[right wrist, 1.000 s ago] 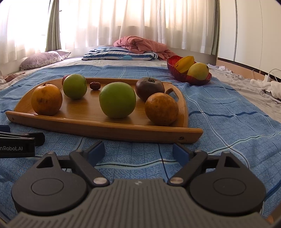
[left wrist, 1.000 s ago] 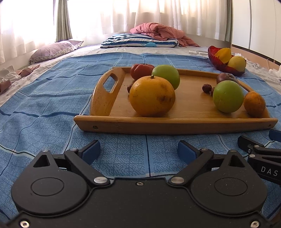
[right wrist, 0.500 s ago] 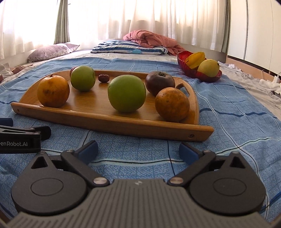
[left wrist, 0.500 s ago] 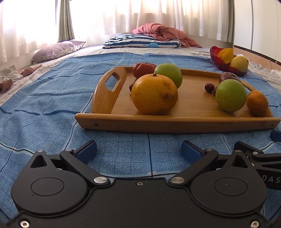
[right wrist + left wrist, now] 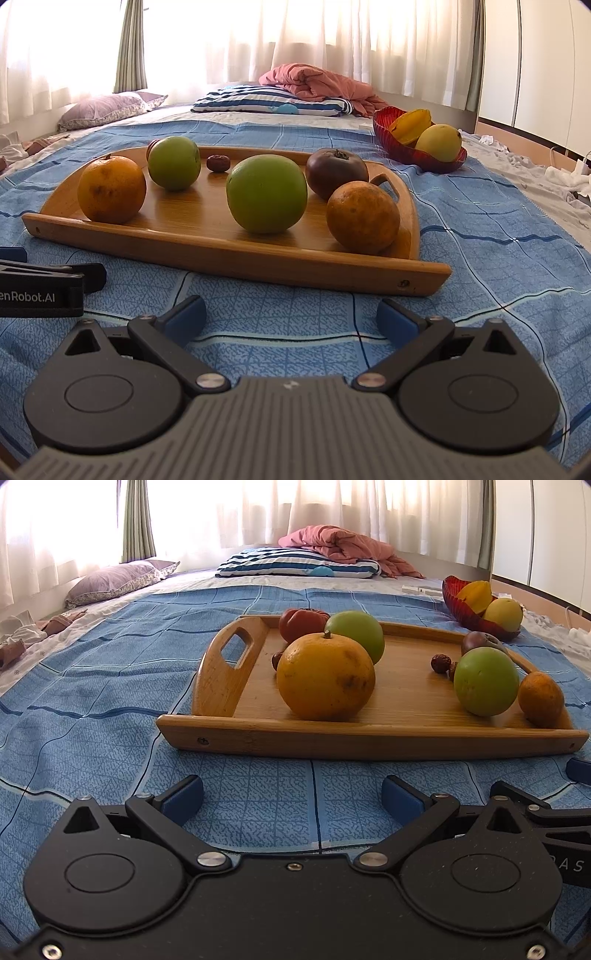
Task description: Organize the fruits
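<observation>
A blue checked bedspread (image 5: 110,709) is covering most of the bed, w/ a wooden tray (image 5: 236,254) lying flat on it in front of both grippers. Far end: a striped pillow (image 5: 273,101) is lying w/ a pink blanket (image 5: 317,83) bunched on it, and a purple pillow (image 5: 118,578) is sitting off to the left near the curtains. The left gripper (image 5: 291,797) and right gripper (image 5: 291,317) are hovering side by side just short of the tray's near rim, both w/ jaws that have just been opening to full spread, nothing btwn them, only bedspread showing in the gaps. A red bowl (image 5: 410,151) is resting on the bedspread beyond the tray's right end, apart from it, holding a star fruit (image 5: 410,125) and a yellow mango (image 5: 439,142). On the tray, a big orange (image 5: 325,677) is sitting near the left handle end; a green apple (image 5: 266,194) is sitting mid-tray toward the front; a second green apple (image 5: 173,162) is sitting behind the orange, w/ a red tomato-like fruit (image 5: 301,622) just behind it. A smaller speckled orange (image 5: 362,218) is sitting at the right end, touching or nearly touching a dark purple fruit (image 5: 336,171) behind it. Small dried red dates (image 5: 218,162) are lying toward the tray's back.
</observation>
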Motion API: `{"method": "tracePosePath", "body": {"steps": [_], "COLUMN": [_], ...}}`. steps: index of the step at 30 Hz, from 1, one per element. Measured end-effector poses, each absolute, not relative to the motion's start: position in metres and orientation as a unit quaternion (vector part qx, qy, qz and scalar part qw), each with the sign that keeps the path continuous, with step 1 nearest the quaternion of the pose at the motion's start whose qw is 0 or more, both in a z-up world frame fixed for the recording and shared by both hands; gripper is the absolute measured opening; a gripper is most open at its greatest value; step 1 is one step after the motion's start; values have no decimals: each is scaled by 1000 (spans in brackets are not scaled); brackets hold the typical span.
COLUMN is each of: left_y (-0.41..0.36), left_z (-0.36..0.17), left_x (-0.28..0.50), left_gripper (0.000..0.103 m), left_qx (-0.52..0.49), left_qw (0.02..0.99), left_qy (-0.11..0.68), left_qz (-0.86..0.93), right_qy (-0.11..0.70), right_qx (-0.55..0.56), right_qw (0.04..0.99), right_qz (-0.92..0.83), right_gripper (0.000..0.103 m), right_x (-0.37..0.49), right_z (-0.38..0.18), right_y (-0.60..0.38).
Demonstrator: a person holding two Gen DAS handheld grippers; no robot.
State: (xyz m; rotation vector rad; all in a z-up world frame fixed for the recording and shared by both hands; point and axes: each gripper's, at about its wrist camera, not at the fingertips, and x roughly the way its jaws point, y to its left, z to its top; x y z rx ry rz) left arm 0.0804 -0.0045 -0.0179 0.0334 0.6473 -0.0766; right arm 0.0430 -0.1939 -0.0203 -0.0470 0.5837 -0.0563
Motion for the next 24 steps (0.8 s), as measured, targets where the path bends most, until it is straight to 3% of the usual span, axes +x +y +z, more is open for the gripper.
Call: {"method": "tracePosePath", "body": {"steps": [24], "left_y": [-4], "left_z": [-18], "left_x": [81], "left_gripper": [103], "left_qx": [17], "left_qw": [947], "left_qy": [318], "left_qz": [-38], "right_qy": [284], "right_qx": [-29], "right_qw": [958], "right_qz": [-29], "right_gripper": [103], "right_x": [41], "right_z": [-22], "right_y": [-192]}}
